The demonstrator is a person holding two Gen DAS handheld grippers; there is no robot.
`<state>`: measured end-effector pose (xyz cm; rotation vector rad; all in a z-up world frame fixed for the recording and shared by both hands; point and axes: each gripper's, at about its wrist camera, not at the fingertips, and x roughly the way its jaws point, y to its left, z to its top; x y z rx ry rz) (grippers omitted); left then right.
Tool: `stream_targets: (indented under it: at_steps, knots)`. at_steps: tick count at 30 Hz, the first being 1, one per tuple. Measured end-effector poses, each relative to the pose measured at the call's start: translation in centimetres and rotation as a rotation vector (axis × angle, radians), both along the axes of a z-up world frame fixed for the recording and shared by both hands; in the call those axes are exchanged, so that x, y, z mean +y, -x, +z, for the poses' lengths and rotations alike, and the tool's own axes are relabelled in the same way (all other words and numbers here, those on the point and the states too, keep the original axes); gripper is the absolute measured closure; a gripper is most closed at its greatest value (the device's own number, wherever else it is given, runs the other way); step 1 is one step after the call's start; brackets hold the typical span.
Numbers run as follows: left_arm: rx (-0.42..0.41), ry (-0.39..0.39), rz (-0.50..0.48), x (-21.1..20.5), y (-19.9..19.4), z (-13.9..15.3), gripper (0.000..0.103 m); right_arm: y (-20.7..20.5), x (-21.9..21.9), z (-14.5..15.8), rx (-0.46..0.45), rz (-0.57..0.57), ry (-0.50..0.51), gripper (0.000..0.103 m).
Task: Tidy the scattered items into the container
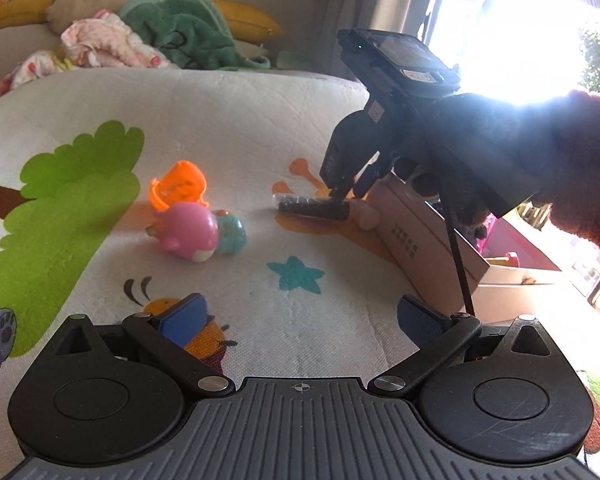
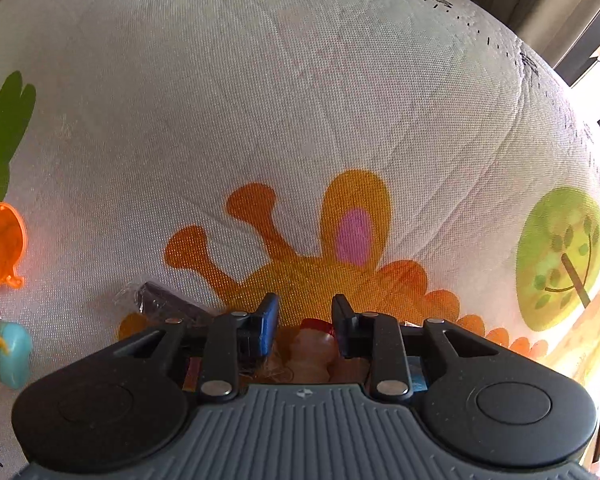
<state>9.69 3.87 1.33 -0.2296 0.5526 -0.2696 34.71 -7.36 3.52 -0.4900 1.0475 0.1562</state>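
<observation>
Ample bare mat (image 2: 260, 100) — box edge (image 1: 428, 240) rightward

A pink toy (image 1: 190, 232), a teal toy (image 1: 230, 237) touching it and an orange shell (image 1: 179, 188) lay left of the open cardboard box (image 1: 424, 236); a black wrapped stick (image 1: 313, 208) lay nearer it.

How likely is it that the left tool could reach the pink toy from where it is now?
Probably yes: the left tool is open, and only bare mat lies between it and the pink toy ahead.
</observation>
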Motion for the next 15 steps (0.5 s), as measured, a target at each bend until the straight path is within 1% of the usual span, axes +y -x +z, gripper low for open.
stream_targets:
  at_steps: [2,3,4,10,13,15]
  knots:
    - [0.006,0.009,0.000,0.1,-0.1,0.0,0.000,0.8,0.0,0.0,0.004,0.009,-0.004,0.077]
    - [0.009,0.015,-0.001,0.2,-0.1,0.0,0.000,1.4,0.0,0.1,0.008,0.017,-0.011,0.083]
    - [0.012,0.020,-0.001,0.2,-0.2,0.0,0.000,2.0,0.0,0.1,0.015,0.024,-0.021,0.086]
    - [0.029,0.055,0.007,0.8,-0.5,-0.2,0.000,7.1,-1.3,1.1,0.091,0.086,-0.116,0.086]
    - [0.025,0.082,0.034,1.3,-0.4,-0.2,0.000,9.9,-2.5,1.8,0.135,0.102,-0.165,0.086]
    - [0.035,0.112,0.057,1.9,-0.5,-0.2,0.000,12.3,-3.2,2.2,0.143,0.123,-0.184,0.086]
